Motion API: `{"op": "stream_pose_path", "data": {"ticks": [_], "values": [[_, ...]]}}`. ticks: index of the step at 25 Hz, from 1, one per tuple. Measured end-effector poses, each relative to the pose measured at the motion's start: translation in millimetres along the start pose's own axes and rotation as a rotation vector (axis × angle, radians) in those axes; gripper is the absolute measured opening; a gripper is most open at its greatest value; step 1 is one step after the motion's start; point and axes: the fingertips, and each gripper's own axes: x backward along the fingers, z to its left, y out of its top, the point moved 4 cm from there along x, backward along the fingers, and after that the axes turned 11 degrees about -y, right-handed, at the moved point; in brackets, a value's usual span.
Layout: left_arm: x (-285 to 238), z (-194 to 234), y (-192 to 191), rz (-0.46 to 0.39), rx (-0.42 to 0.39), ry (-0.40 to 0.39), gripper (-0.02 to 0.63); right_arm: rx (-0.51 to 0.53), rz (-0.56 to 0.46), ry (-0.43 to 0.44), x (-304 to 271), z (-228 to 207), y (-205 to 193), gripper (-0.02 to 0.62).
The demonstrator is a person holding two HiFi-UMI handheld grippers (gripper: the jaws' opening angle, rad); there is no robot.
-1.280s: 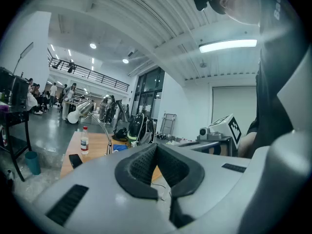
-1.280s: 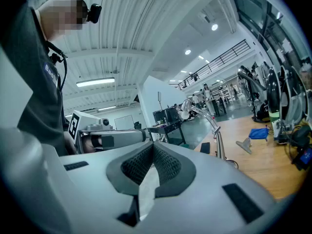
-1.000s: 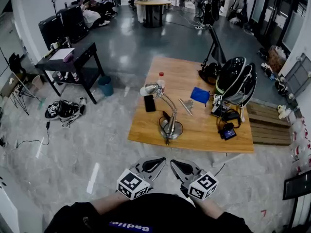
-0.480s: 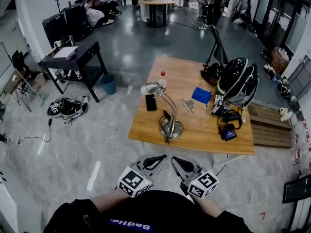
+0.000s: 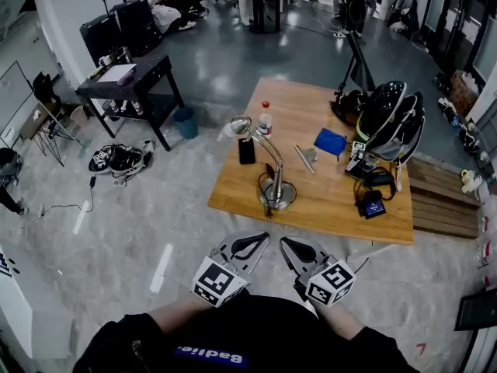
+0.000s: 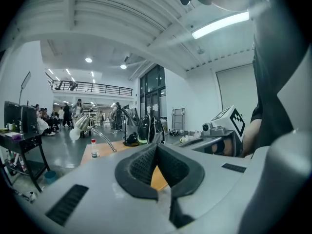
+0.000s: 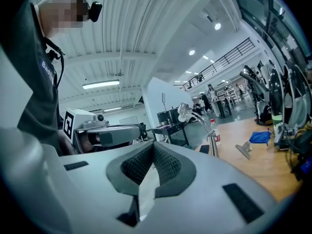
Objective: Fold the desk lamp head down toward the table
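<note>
A chrome desk lamp (image 5: 276,183) stands upright near the front of the wooden table (image 5: 334,208), its round base by the front edge. Its head (image 5: 240,124) is raised at the upper left on a curved arm; the lamp head (image 6: 78,127) and the lamp (image 7: 197,121) also show in the gripper views. My left gripper (image 5: 250,244) and right gripper (image 5: 294,249) are held side by side close to my body, well short of the table. Both are shut and empty.
On the table lie a black phone (image 5: 247,151), a water bottle (image 5: 265,118), a blue cloth (image 5: 330,141), a helmet (image 5: 390,119) and cables. A dark side table (image 5: 132,84) and shoes (image 5: 116,158) sit to the left on the floor.
The view has shifted forward, so the table and lamp sit slightly closer. Both grippers stay shut and have moved a little forward together.
</note>
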Motion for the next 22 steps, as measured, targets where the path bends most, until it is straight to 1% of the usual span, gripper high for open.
{"op": "stream_pose_path", "data": {"ticks": [3, 6, 10, 12, 15, 17, 19, 22], "values": [[-4, 11, 1, 0.002, -0.011, 0.014, 0.009, -0.007, 0.011, -0.004, -6, -8, -2, 0.006], [-10, 31, 2, 0.003, -0.046, 0.007, 0.009, -0.008, 0.027, -0.034, -22, -20, -4, 0.006], [-14, 65, 2, 0.019, -0.156, -0.022, 0.009, 0.01, 0.074, -0.102, -53, -37, -10, 0.006], [-17, 87, 3, 0.017, -0.195, -0.044, 0.009, 0.015, 0.099, -0.138, -71, -48, -11, 0.006], [-21, 120, 4, 0.005, -0.222, -0.096, 0.009, 0.003, 0.107, -0.216, -96, -64, -7, 0.006], [-26, 141, 5, 0.007, -0.226, -0.119, 0.009, 0.0, 0.103, -0.26, -112, -77, -3, 0.006], [-31, 159, 3, 0.014, -0.214, -0.135, 0.009, 0.001, 0.101, -0.293, -126, -87, 1, 0.006], [-40, 174, 3, 0.01, -0.219, -0.168, 0.009, -0.007, 0.099, -0.322, -139, -100, 4, 0.006]]}}
